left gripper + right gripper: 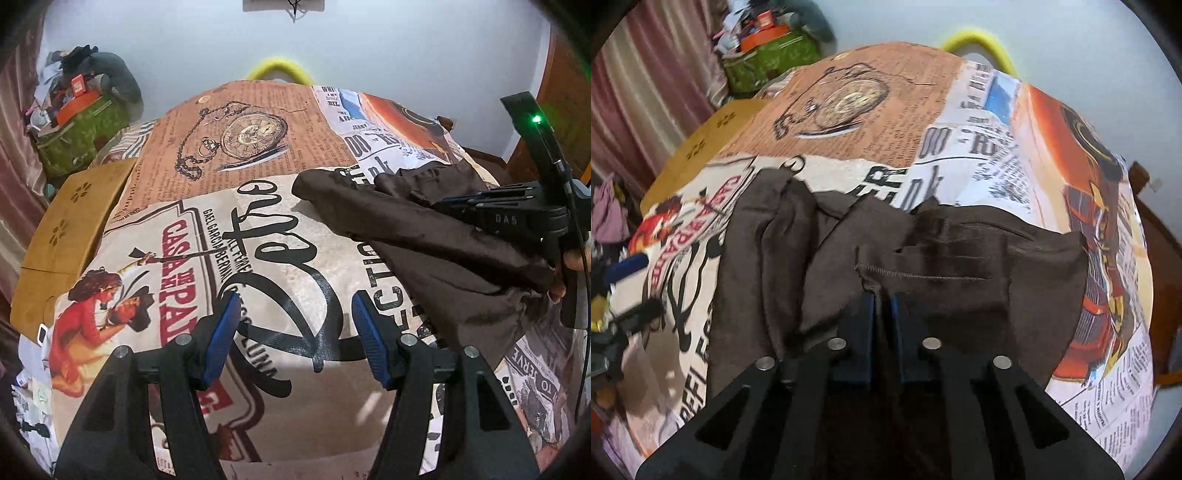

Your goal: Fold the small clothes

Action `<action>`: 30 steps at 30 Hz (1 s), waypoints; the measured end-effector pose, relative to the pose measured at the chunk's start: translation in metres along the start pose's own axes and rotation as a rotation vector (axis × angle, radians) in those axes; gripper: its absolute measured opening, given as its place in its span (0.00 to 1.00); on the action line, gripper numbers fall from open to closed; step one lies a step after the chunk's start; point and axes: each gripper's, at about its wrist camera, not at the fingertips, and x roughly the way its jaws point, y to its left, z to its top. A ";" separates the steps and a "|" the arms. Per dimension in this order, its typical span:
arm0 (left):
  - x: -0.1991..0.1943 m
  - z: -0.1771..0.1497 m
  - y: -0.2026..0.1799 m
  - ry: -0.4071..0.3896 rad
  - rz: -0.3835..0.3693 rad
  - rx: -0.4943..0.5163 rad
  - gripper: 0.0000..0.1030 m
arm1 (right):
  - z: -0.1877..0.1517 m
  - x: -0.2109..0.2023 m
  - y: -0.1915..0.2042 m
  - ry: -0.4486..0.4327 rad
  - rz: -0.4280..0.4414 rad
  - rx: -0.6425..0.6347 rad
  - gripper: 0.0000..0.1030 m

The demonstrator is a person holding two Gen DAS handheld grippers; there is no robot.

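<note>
Black-framed, blue-padded right gripper (882, 310) is pinching the hem of the small dark-brown cloth garment (923, 266), probably readying a fold across the printed collage bedspread (295, 406); the left gripper (293, 332) is hovering unclenched and empty beside it.

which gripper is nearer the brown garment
Right. The right gripper is shut on the brown garment; the left gripper is open over the printed cloth beside it.
</note>
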 end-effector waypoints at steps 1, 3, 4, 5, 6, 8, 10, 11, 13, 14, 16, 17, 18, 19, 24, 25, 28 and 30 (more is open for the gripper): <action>0.000 0.000 0.000 -0.001 0.000 -0.003 0.60 | -0.001 -0.004 -0.002 -0.013 0.004 0.005 0.07; -0.001 0.000 0.001 -0.002 0.001 -0.009 0.60 | -0.001 -0.014 -0.005 -0.043 0.008 0.014 0.06; -0.002 0.001 0.002 -0.004 0.001 -0.012 0.60 | -0.001 -0.019 -0.006 -0.058 0.010 0.021 0.06; -0.003 0.001 0.002 -0.006 0.001 -0.015 0.60 | 0.000 -0.025 -0.009 -0.075 0.014 0.027 0.06; -0.004 0.001 0.002 -0.007 0.003 -0.018 0.60 | 0.001 -0.030 -0.011 -0.091 0.011 0.030 0.06; -0.006 0.002 0.003 -0.010 0.005 -0.024 0.60 | 0.003 -0.043 -0.019 -0.122 0.005 0.035 0.06; -0.008 0.003 0.003 -0.012 0.009 -0.029 0.60 | 0.003 -0.054 -0.030 -0.148 -0.004 0.054 0.06; -0.010 0.003 0.002 -0.014 0.011 -0.030 0.60 | 0.003 -0.058 -0.036 -0.156 -0.008 0.066 0.06; -0.012 0.002 0.002 -0.017 0.015 -0.031 0.60 | 0.000 -0.063 -0.052 -0.163 -0.029 0.100 0.06; -0.013 0.002 0.001 -0.019 0.015 -0.031 0.60 | -0.002 -0.063 -0.060 -0.158 -0.042 0.117 0.06; -0.015 0.001 0.002 -0.020 0.015 -0.030 0.60 | -0.007 -0.059 -0.072 -0.126 -0.087 0.132 0.06; -0.016 0.000 0.002 -0.021 0.015 -0.029 0.60 | -0.010 -0.056 -0.076 -0.109 -0.130 0.135 0.06; -0.018 0.000 0.002 -0.023 0.017 -0.027 0.60 | -0.012 -0.053 -0.081 -0.092 -0.174 0.143 0.06; -0.019 -0.001 0.003 -0.026 0.020 -0.026 0.60 | -0.013 -0.053 -0.085 -0.078 -0.186 0.156 0.07; -0.025 -0.001 0.012 -0.043 0.033 -0.027 0.60 | -0.008 -0.078 -0.080 -0.120 -0.077 0.209 0.15; -0.025 -0.001 0.014 -0.045 0.031 -0.031 0.60 | -0.004 -0.082 -0.070 -0.125 -0.061 0.186 0.15; -0.027 -0.002 0.024 -0.048 0.014 -0.054 0.60 | 0.009 -0.089 -0.030 -0.133 0.001 0.102 0.21; -0.027 -0.003 0.030 -0.049 0.000 -0.071 0.60 | 0.019 -0.087 -0.004 -0.128 0.056 0.059 0.30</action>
